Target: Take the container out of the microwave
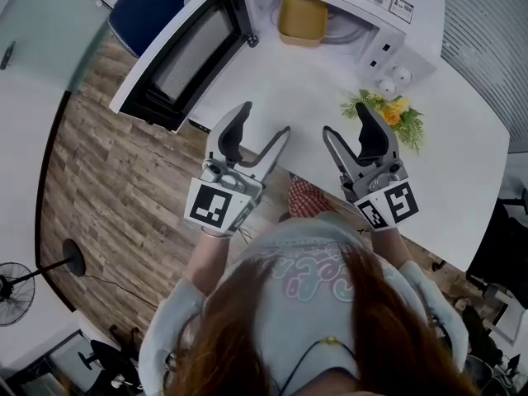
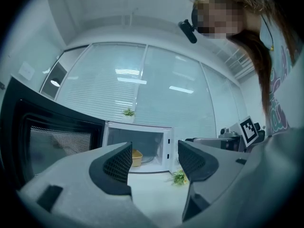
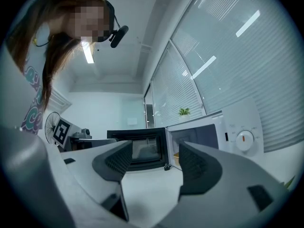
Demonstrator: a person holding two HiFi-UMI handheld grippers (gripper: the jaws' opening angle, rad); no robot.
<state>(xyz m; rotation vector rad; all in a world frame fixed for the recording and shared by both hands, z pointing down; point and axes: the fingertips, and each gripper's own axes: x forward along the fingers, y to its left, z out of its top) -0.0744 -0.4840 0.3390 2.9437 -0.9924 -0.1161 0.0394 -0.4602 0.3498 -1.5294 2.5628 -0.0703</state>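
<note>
A white microwave (image 1: 355,15) stands at the far side of the white table (image 1: 289,89), its black-framed door (image 1: 181,56) swung wide open to the left. Inside the cavity sits a yellow container (image 1: 301,19), also visible in the left gripper view as the container (image 2: 137,157) and as a sliver of container (image 3: 176,156) in the right gripper view. My left gripper (image 1: 266,120) hovers open over the table, short of the cavity. My right gripper (image 1: 347,120) is beside it, also open. Both grippers (image 2: 154,161) (image 3: 152,163) are empty and point toward the microwave.
A small artificial plant with yellow flowers (image 1: 389,112) stands on the table just right of the right gripper, below the microwave's knobs (image 1: 394,77). A blue chair (image 1: 148,7) stands beyond the door. Wooden floor (image 1: 107,188) and a fan (image 1: 18,291) lie to the left.
</note>
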